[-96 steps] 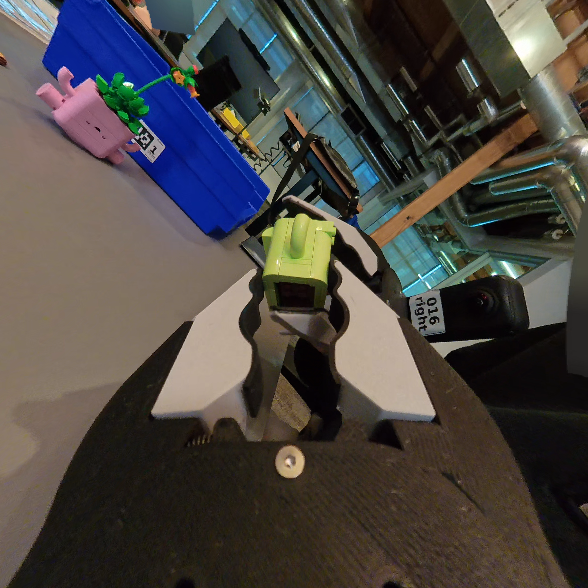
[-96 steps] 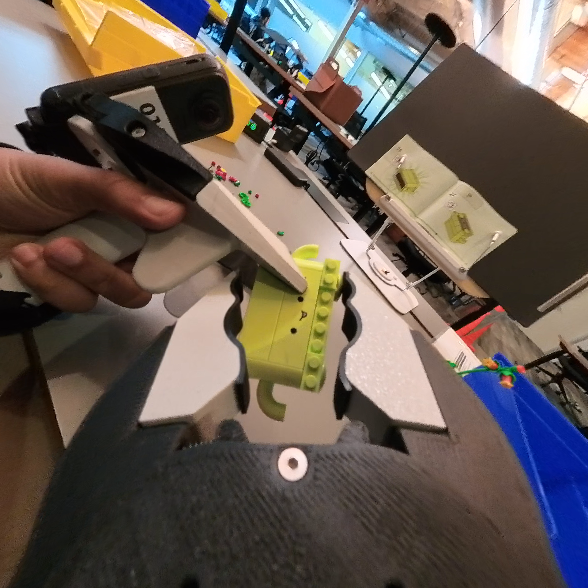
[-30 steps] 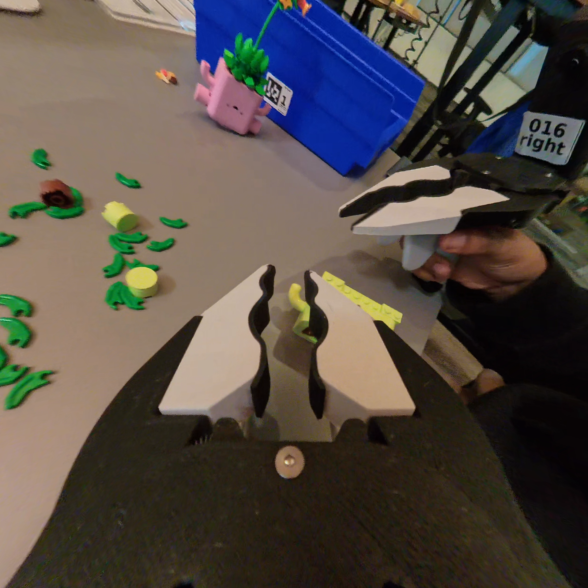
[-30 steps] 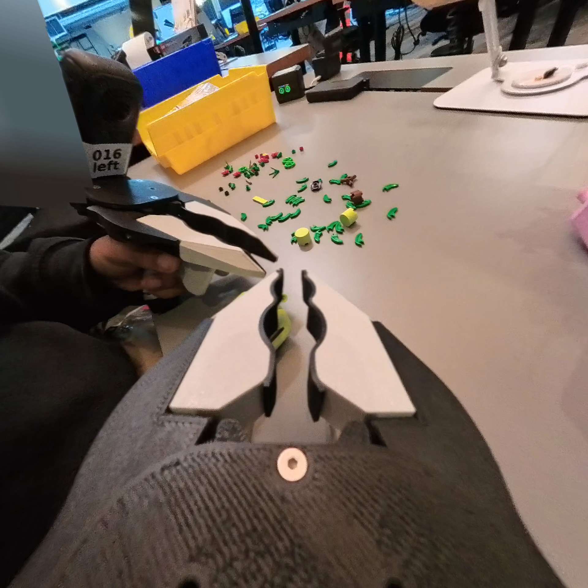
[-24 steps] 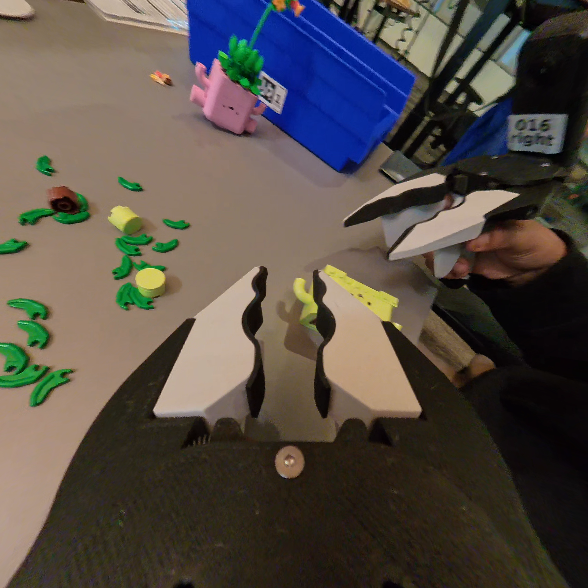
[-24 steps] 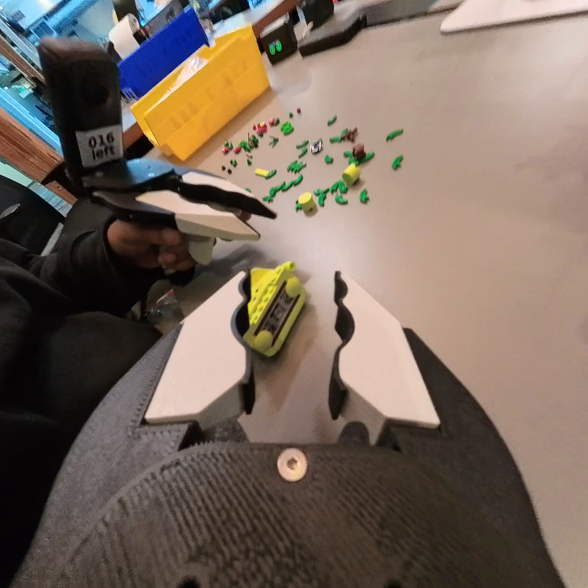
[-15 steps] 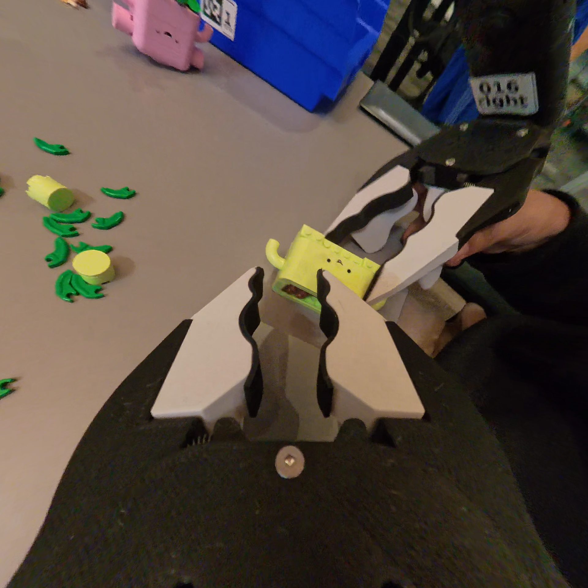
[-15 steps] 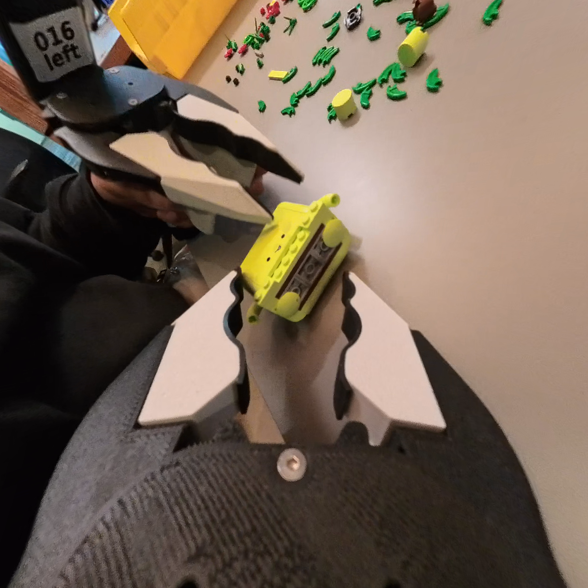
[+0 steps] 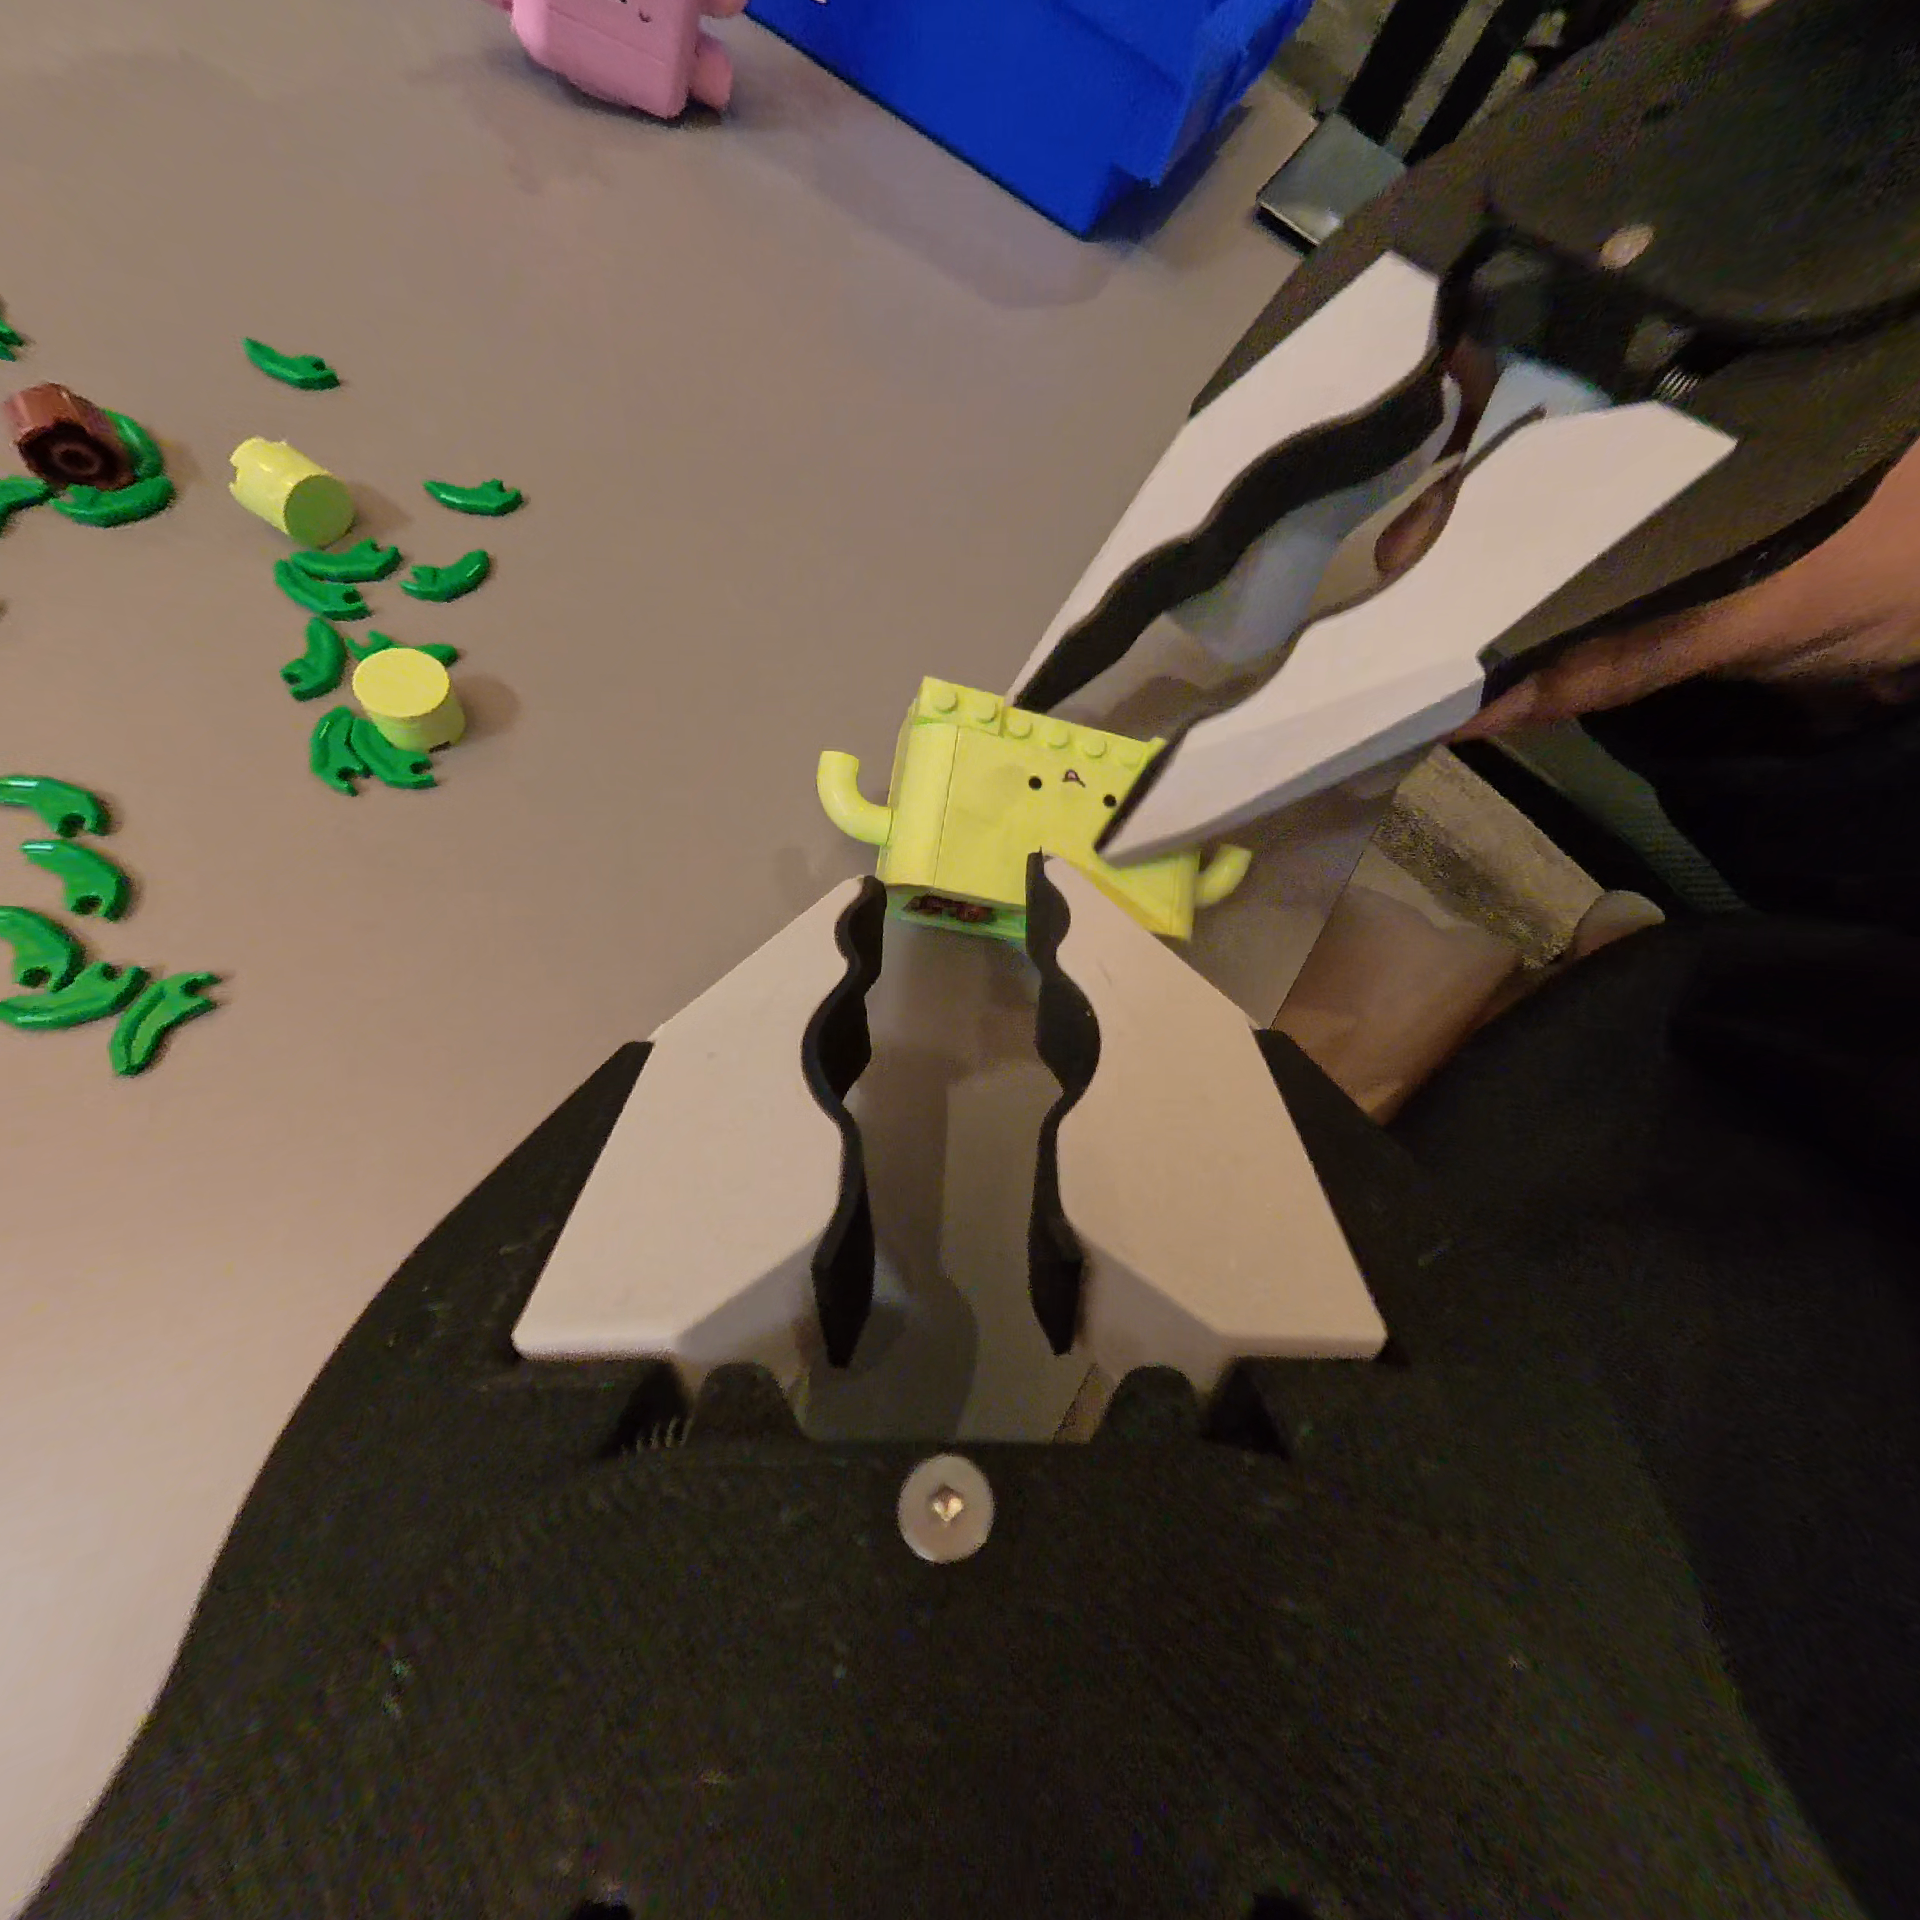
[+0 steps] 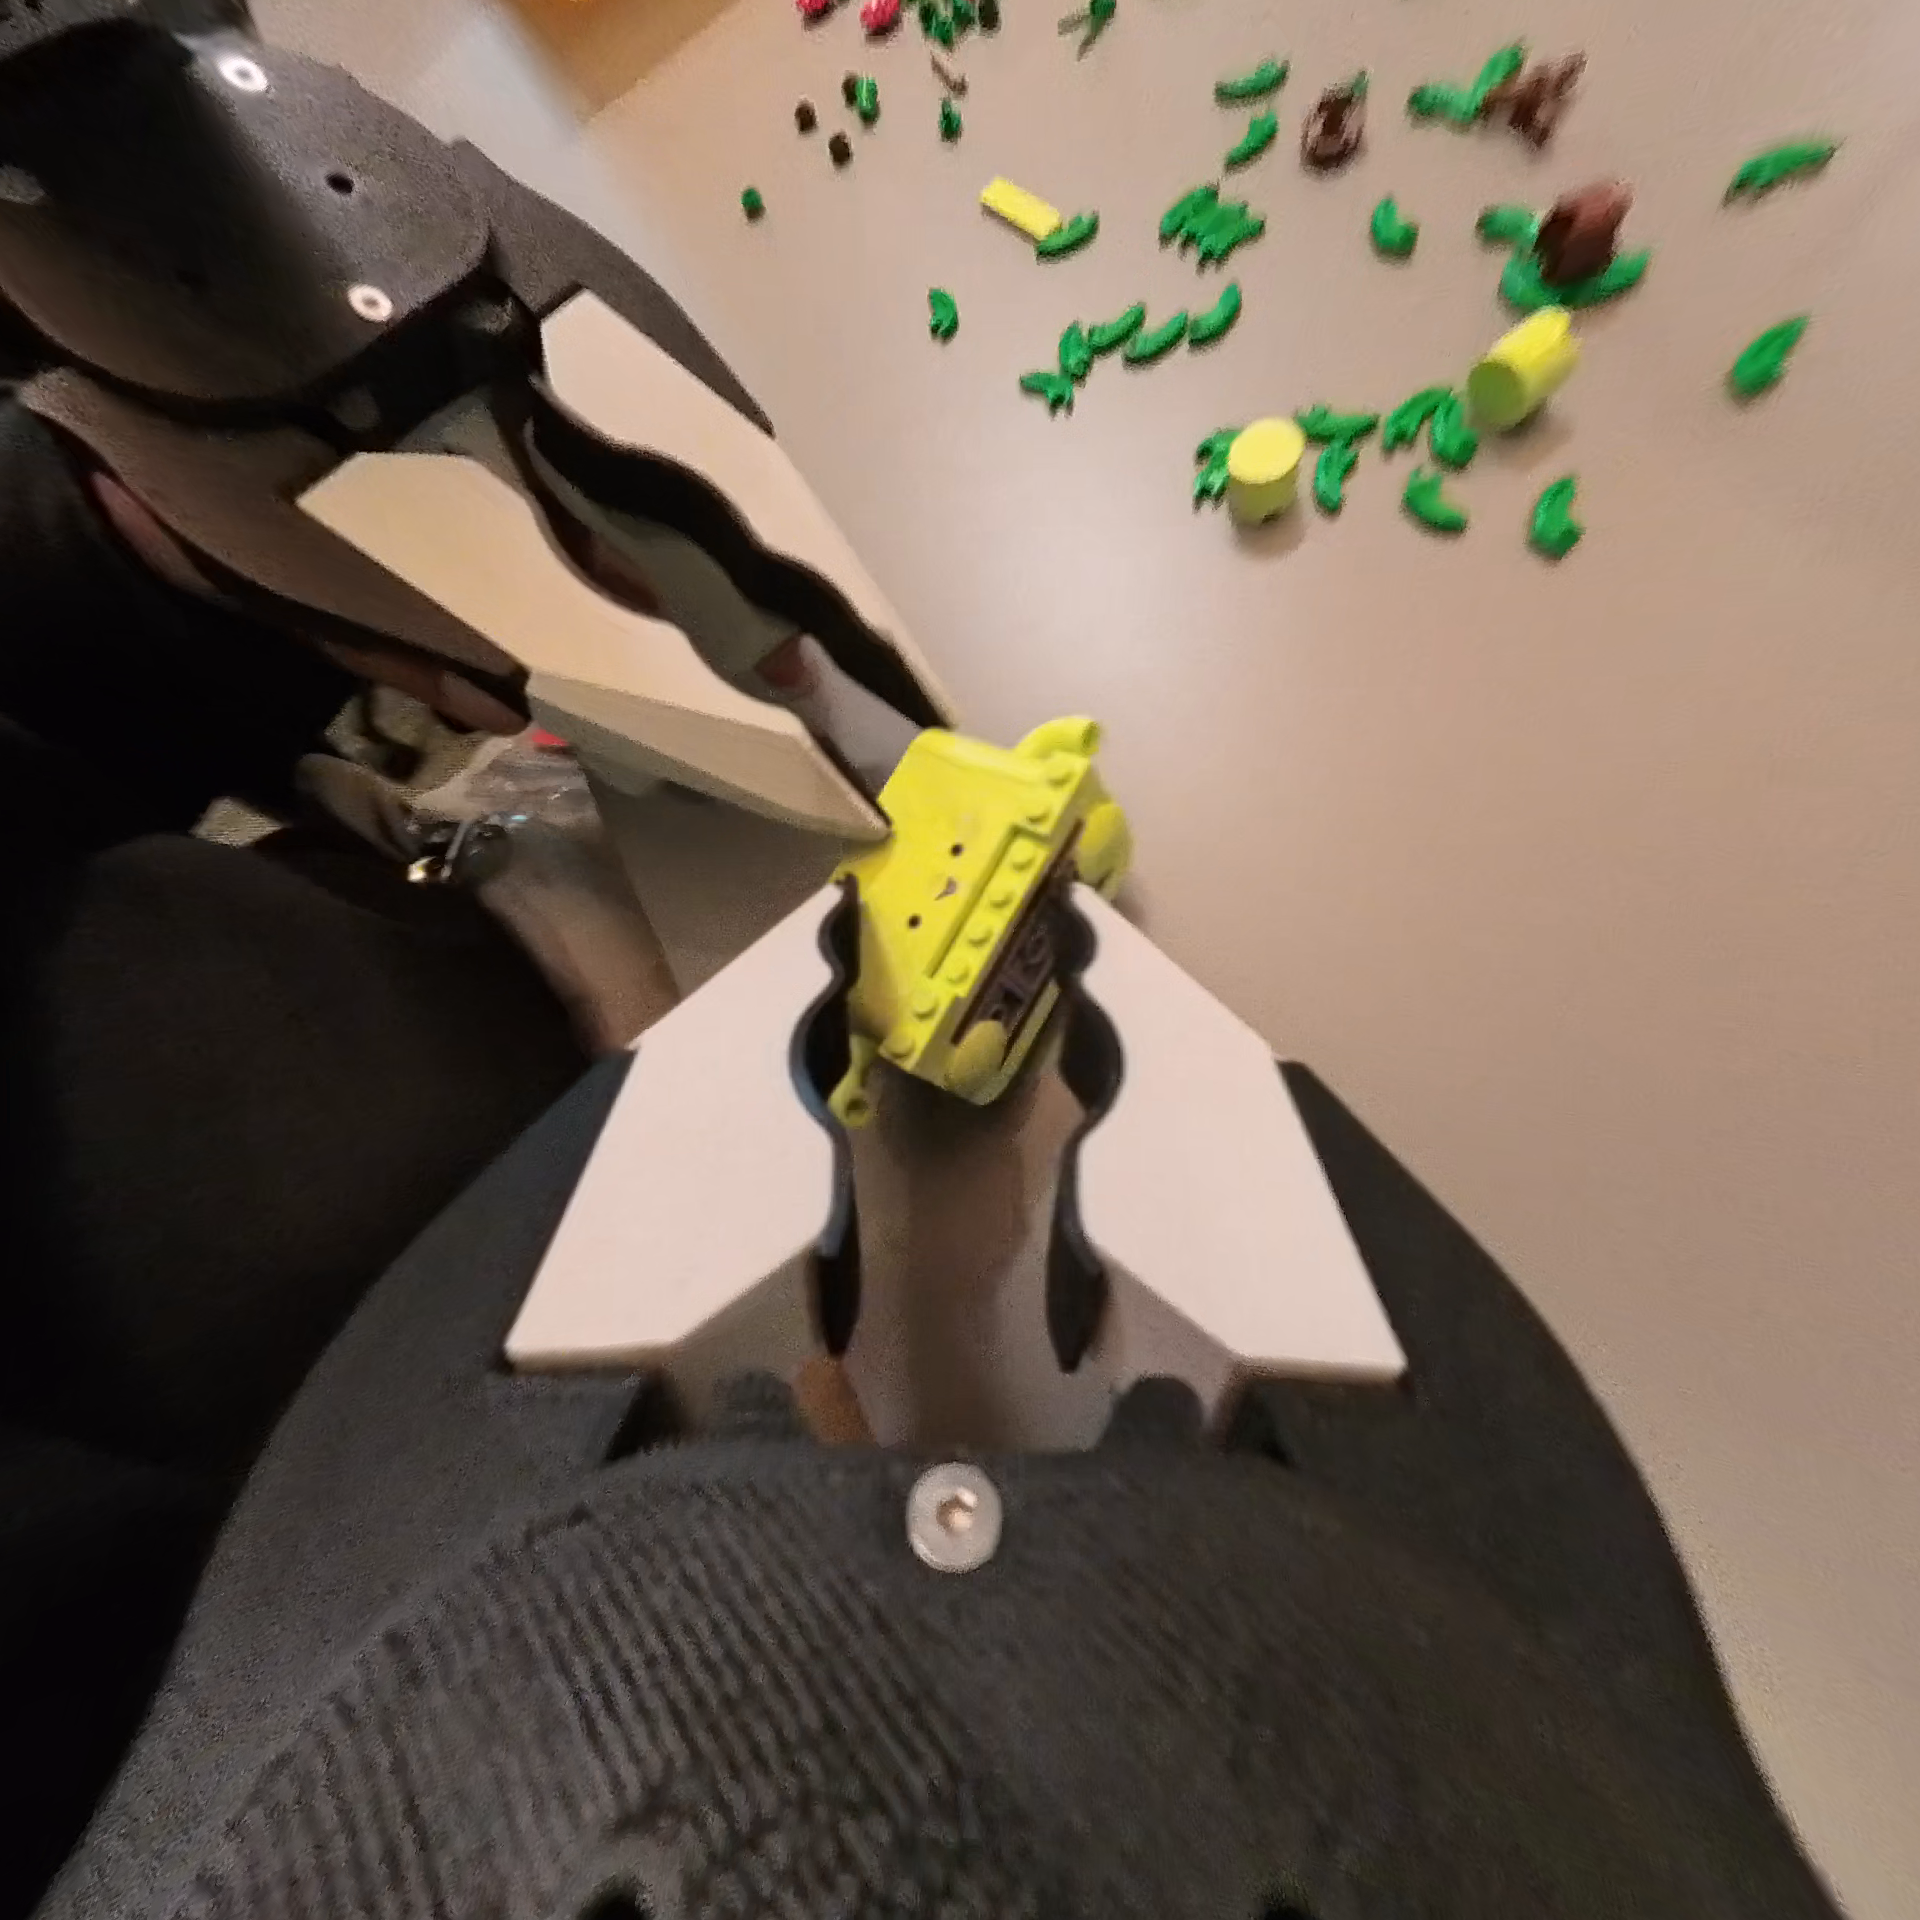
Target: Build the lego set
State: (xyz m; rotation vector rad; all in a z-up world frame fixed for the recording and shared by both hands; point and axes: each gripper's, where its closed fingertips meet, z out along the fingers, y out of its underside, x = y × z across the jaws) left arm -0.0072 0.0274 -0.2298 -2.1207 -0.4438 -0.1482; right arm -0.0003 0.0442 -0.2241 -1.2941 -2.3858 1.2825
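A lime green lego pot point(image 9: 997, 805) with a small face and two curved arms lies tilted on the grey table near its front edge. It also shows in the right wrist view point(image 10: 971, 925), with its brown inside facing up. My right gripper point(image 10: 961, 914) is shut on the pot, one finger on each long side. It reaches in from the upper right in the left wrist view point(image 9: 1075, 774). My left gripper point(image 9: 948, 883) is open and empty, with its tips right at the pot's near end. In the right wrist view, my left gripper point(image 10: 909, 774) touches the pot with its lower fingertip.
Green leaf pieces point(image 9: 343, 571), two lime cylinders point(image 9: 301, 504) point(image 9: 405, 696) and a brown round piece point(image 9: 62, 447) lie scattered to the left. A pink pot figure point(image 9: 623, 42) and a blue bin point(image 9: 997, 94) stand at the back. The table edge point(image 9: 1351, 987) runs just right of the pot. Both grippers' tips are close together, under 4 cm apart.
Both grippers let go of the pot, which came to rest on the table. The right gripper opened, came down over it and narrowed onto it. The left gripper moved in close, still open.
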